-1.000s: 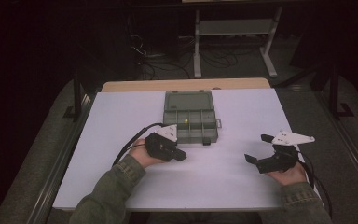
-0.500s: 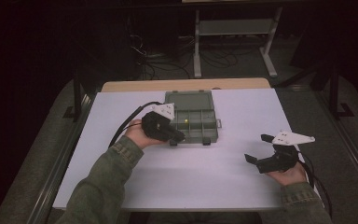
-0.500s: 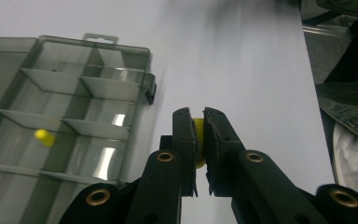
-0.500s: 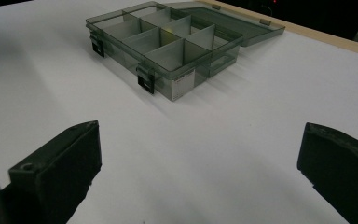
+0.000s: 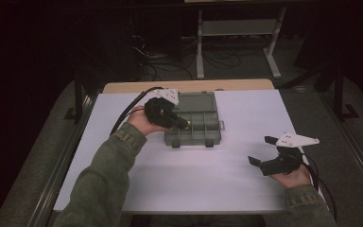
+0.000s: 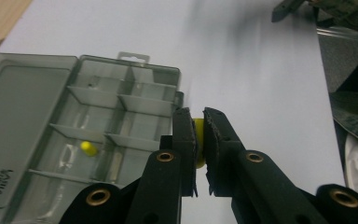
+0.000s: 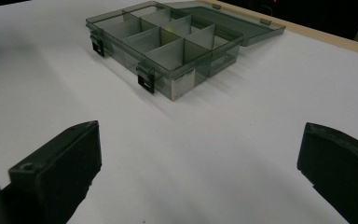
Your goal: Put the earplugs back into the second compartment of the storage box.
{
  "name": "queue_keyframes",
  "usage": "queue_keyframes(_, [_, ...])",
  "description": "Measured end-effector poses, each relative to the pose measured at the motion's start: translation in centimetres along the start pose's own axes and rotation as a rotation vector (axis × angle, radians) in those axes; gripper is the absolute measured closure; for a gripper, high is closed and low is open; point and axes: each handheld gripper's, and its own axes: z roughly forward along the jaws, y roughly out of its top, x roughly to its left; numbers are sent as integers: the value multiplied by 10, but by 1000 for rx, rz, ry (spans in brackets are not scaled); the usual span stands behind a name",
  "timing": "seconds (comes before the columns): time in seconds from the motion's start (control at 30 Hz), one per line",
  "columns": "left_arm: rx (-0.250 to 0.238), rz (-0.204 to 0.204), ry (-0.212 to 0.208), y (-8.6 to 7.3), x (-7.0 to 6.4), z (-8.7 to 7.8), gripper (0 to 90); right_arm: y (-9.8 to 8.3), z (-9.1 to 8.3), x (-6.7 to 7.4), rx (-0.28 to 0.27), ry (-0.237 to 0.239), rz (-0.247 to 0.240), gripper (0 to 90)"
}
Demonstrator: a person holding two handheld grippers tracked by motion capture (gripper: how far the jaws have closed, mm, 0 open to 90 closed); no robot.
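Observation:
A smoky grey compartment box lies open at the table's middle back, lid folded away from me. My left gripper hovers over the box's left compartments, shut on a small yellow piece pinched between its pads, just past the box's latch edge in the left gripper view. A second yellow piece lies in one compartment of the box. My right gripper rests low at the table's right front, jaws wide open with nothing between them, facing the box from a distance.
The white table top spreads around the box, with a wooden strip along its far edge. Beyond it stand a metal stand and cables on a dark floor. Black rails run along both table sides.
My left hand has risen and moved away from me, from the table in front of the box to above its left compartments. The right gripper has stayed put.

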Motion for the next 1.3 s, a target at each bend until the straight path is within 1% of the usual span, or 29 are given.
queue_keyframes(0.2, [-7, -42, 26, 0, 16, 2, 840, 0, 0, 0, 0, 1, 1, 0])
queue_keyframes(0.33, [-43, -75, 50, -5, 27, 0, 840, 0, 0, 0, 0, 2, 1, 0])
queue_keyframes(0.43, [-53, -94, 74, -9, 34, 0, 840, 0, 0, 0, 2, 3, 0, 0])
queue_keyframes(0.5, [-59, -103, 87, -11, 38, 0, 840, 0, 0, 0, 0, 4, 0, 0])
queue_keyframes(0.57, [-50, -105, 107, -13, 42, 3, 840, 0, 0, -1, 1, 3, 0, 0])
queue_keyframes(0.67, [-46, -119, 116, -16, 47, 9, 839, 0, 0, -1, 1, 4, 0, 0])
queue_keyframes(0.73, [-42, -120, 120, -17, 50, 14, 838, 0, 0, 0, 1, 3, 1, 0])
queue_keyframes(0.93, [-35, -125, 157, -21, 59, 30, 836, 0, 0, -1, 0, 4, 0, 0])
queue_keyframes(1.03, [-53, -129, 167, -23, 63, 36, 835, -1, 0, 0, 0, 6, 1, 0])
queue_keyframes(1.07, [-45, -123, 173, -24, 65, 39, 835, -1, 0, 0, 1, 6, 1, 0])
queue_keyframes(1.13, [-46, -129, 174, -27, 67, 44, 834, -1, 1, 0, 1, 7, -1, 0])
queue_keyframes(1.3, [-24, -144, 190, -34, 73, 58, 829, -1, 1, -1, 3, 9, 4, 0])
